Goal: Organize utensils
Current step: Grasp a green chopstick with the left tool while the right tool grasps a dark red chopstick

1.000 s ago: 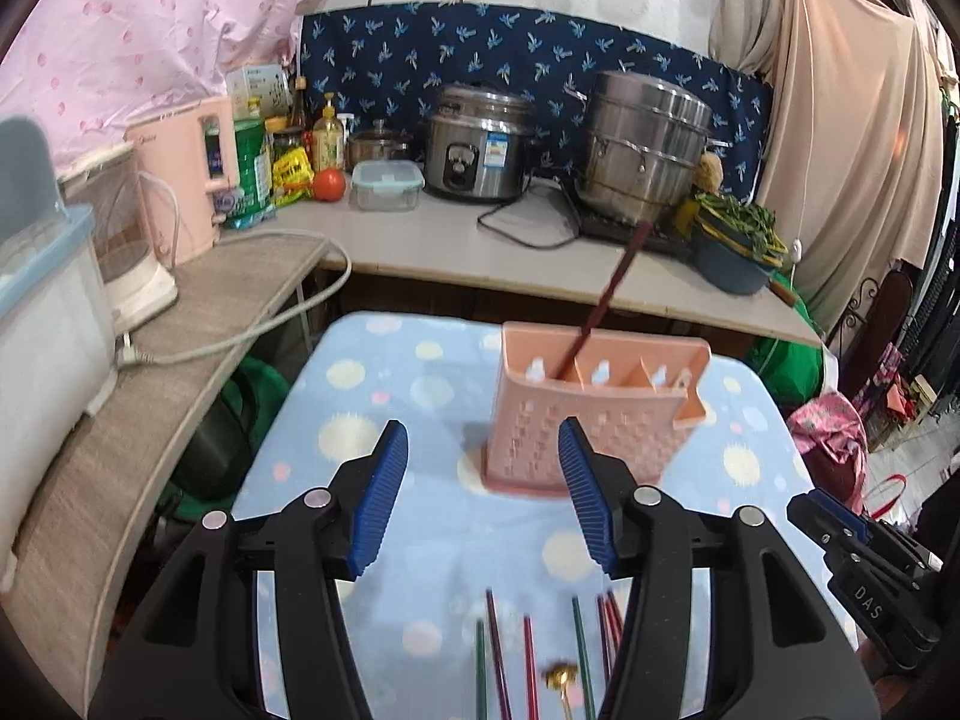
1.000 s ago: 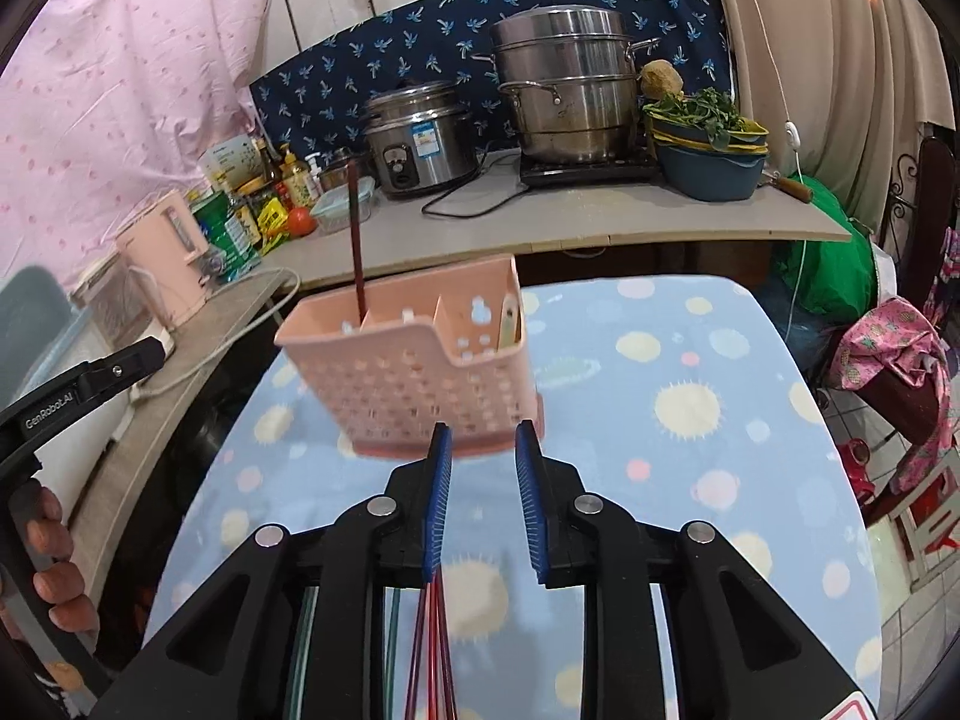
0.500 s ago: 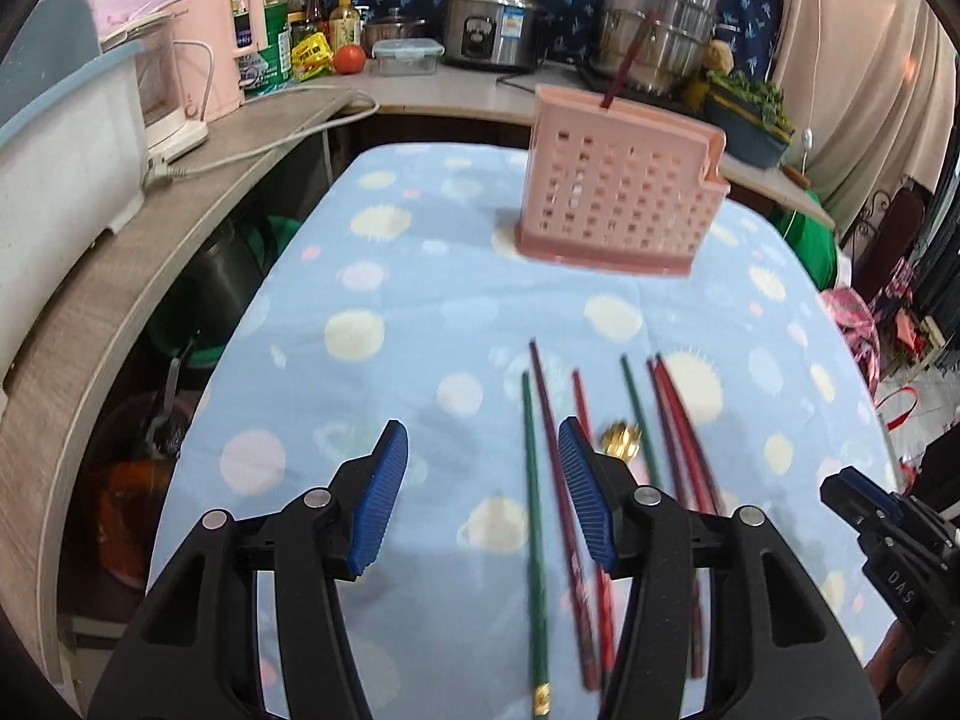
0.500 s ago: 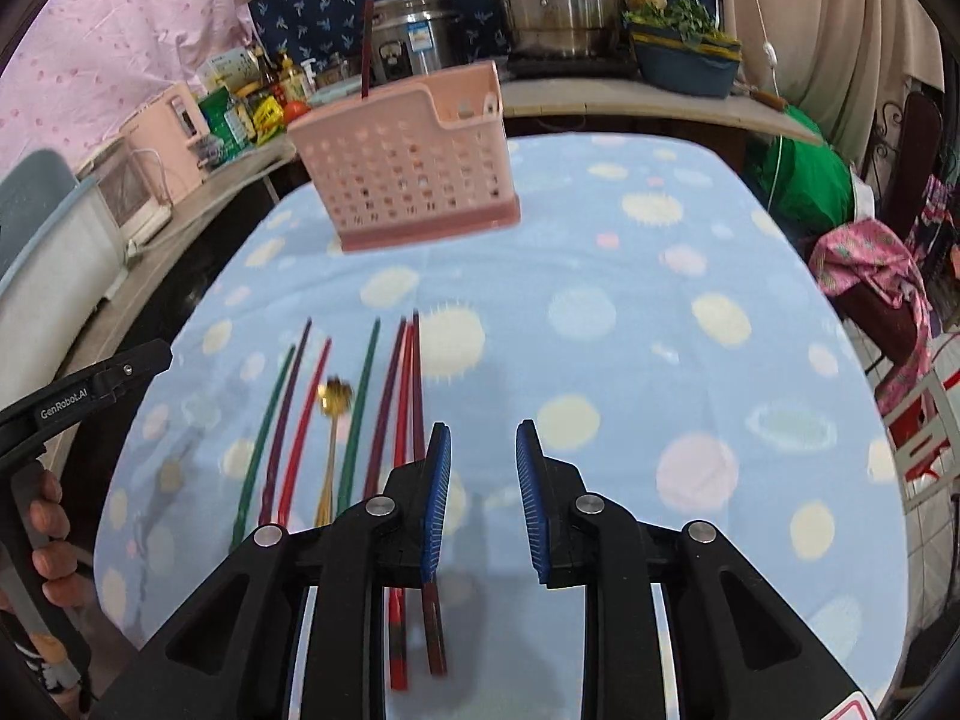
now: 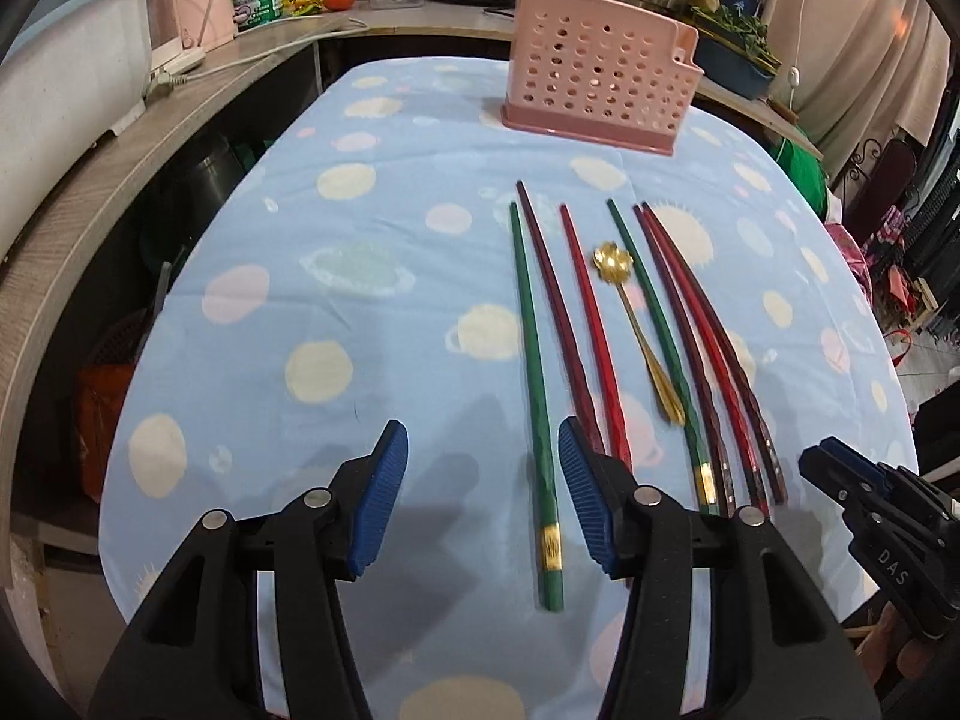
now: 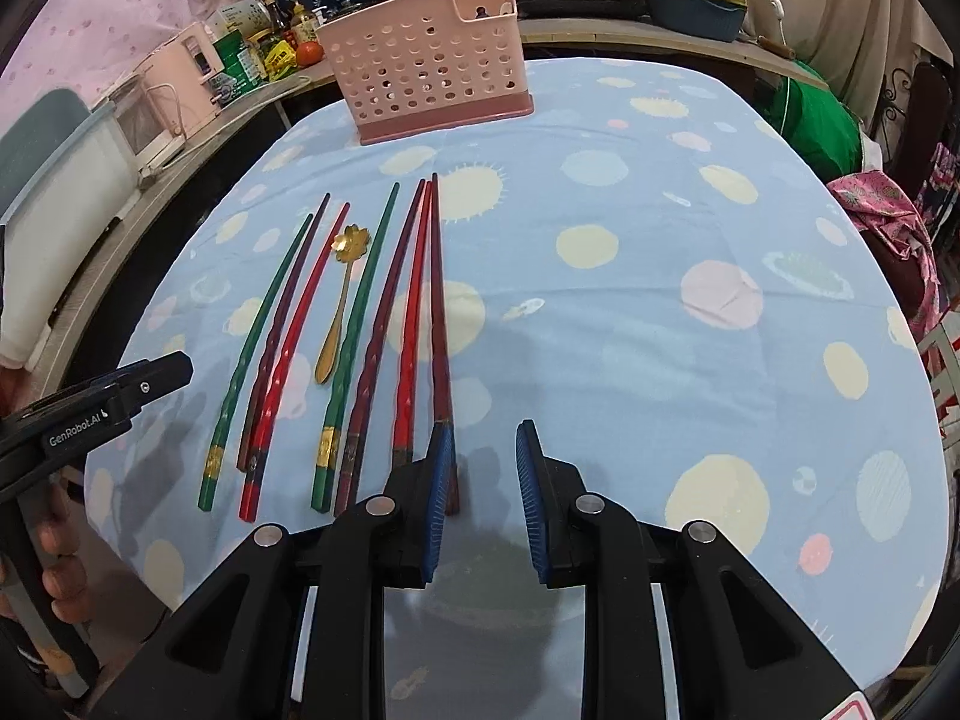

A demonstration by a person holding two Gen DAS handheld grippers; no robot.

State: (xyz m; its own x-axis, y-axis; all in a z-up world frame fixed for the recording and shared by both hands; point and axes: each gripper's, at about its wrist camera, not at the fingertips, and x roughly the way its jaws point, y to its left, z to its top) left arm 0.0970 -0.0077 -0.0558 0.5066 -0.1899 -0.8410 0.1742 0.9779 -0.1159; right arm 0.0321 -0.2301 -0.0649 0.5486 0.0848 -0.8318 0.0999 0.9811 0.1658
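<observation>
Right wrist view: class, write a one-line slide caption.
Open right tool hovers beside seven chopsticks and a gold spoon, pink holder behind.

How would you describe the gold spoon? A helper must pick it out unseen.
On the blue dotted tablecloth, before the pink basket, lies a row of chopsticks. The gold spoon lies among them, shorter, metallic, with a flower-shaped bowl.

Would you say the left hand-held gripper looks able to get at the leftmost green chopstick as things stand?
Probably yes. The left hand-held gripper is open, and the green chopstick already lies between its fingers, flat on the cloth with a gap to its dark red neighbour. Nothing covers it.
</observation>
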